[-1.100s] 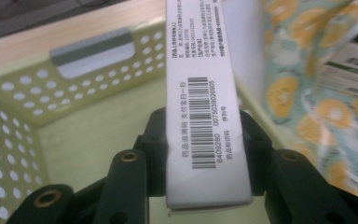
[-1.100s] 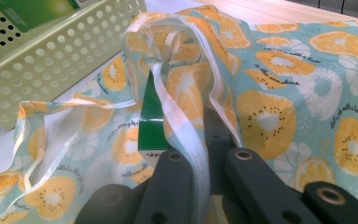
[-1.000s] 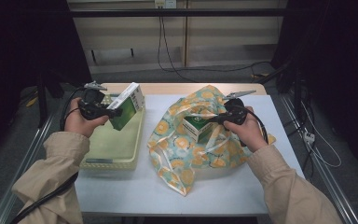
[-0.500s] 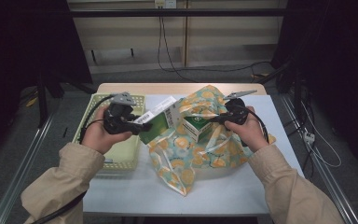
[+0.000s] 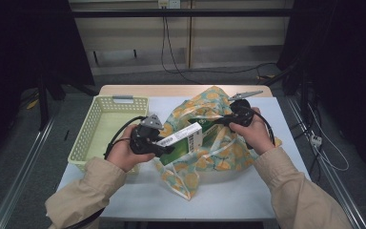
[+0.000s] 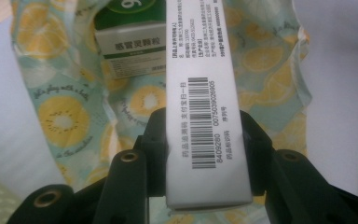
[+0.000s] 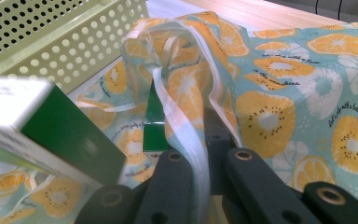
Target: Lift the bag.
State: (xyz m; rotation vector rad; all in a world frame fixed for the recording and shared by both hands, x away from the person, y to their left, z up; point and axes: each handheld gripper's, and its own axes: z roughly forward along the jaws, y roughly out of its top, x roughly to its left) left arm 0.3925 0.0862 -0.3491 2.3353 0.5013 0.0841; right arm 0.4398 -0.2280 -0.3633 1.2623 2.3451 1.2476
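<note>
We see the left gripper (image 5: pixel 169 145) clamped on a long green-and-white carton (image 5: pixel 183 137); white side face carries a barcode and small print, broad face is dark green; carton sits over the bag (image 5: pixel 205 152), roughly mid-desk, just right of the basket (image 5: pixel 106 125) at the desk's left edge; bag is pale teal plastic printed with orange and kiwi slices, crumpled, spread from centre toward the far edge; right gripper (image 5: pixel 221 120) has its jaws closed on the bag's white handle strip (image 7: pixel 186 130), holding the mouth up; left gripper view gives the barcode face pinched between both pads, plus a second green-and-white box (image 6: pixel 130 44) already inside the bag; right gripper view gives the handle strip between shut jaws, and the carried carton blurred at its left.
</note>
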